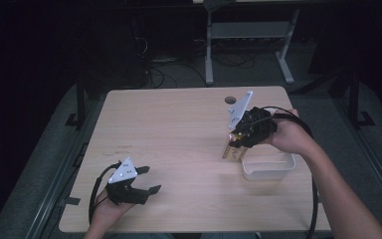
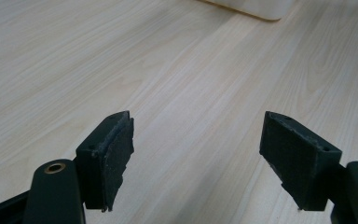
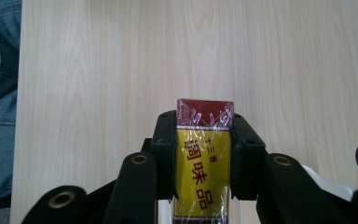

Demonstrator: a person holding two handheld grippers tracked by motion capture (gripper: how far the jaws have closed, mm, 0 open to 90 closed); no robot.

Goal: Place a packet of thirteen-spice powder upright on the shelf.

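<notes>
Seasoning box (image 3: 204, 161), yellow with a dark red top and wrapped in clear film, sits clamped between the pads of the right gripper (image 3: 204, 154), which grip its two narrow sides so the printed face stays toward that gripper's camera. In the high view the box (image 1: 234, 149) hangs at right of centre, just left of and slightly above a white tray (image 1: 268, 172) lying at the lower right of the wooden table (image 1: 179, 124). Holding it by the sides, long axis along the jaws, probably lets the person lower it into the tray or lift it clear without the pads fouling the rim; which of the two is under way I cannot tell. What little of the tray's inside is visible past the hand looks bare, and the rest is hidden.

Down at the lower left of the high view, the left gripper (image 1: 149, 180) rests low over the table with its jaws parted and nothing between them. Its own view confirms it: both pads (image 2: 116, 154) stand apart over bare wood, with a corner of the tray (image 2: 256, 7) at the top edge. It seems parked out of the way while the other hand works.
</notes>
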